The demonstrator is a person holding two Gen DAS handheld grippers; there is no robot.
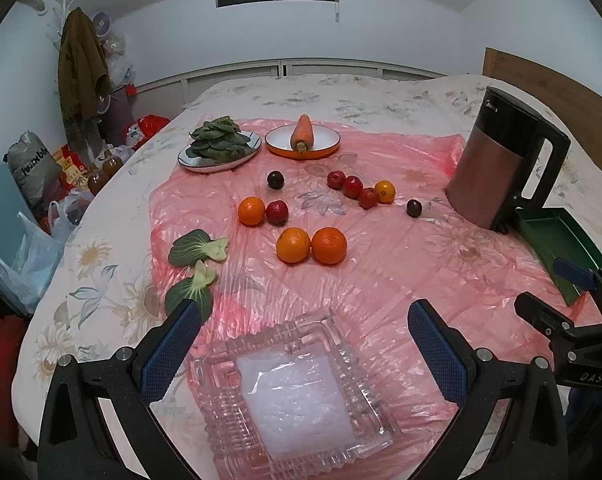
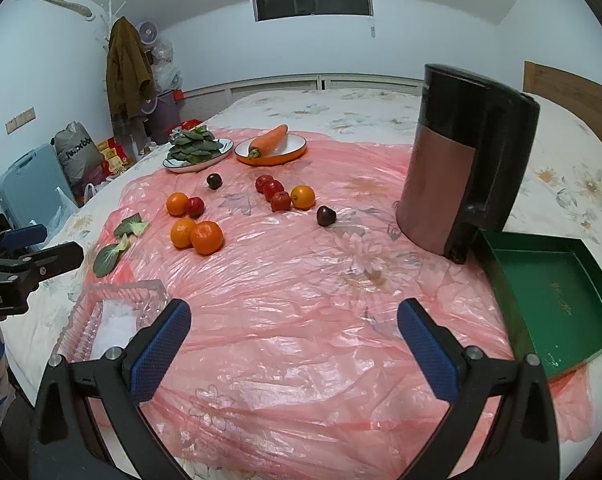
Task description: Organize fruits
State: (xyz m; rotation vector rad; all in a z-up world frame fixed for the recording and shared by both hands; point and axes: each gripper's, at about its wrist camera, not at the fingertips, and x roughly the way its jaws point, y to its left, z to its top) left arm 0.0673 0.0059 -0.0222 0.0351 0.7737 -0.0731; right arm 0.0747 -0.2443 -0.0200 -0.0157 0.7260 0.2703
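Several fruits lie on a pink plastic sheet (image 1: 401, 264) on a bed: two oranges side by side (image 1: 311, 245) (image 2: 197, 236), an orange next to a red fruit (image 1: 252, 211), a row of red fruits with a small orange (image 1: 361, 190) (image 2: 285, 196), and two dark plums (image 1: 275, 179) (image 1: 413, 208). A clear glass tray (image 1: 297, 396) (image 2: 113, 320) sits empty between my left gripper's open fingers. My left gripper (image 1: 305, 324) is open. My right gripper (image 2: 295, 320) is open and empty over bare sheet. A green tray (image 2: 549, 300) (image 1: 557, 240) lies at the right.
A kettle (image 1: 501, 164) (image 2: 461, 168) stands at the right by the green tray. At the back, a plate of leafy greens (image 1: 219, 144) and an orange-rimmed plate (image 1: 325, 148) holding a carrot (image 1: 303, 132). Two loose bok choy leaves (image 1: 197, 248) lie left. Clutter fills the floor left of the bed.
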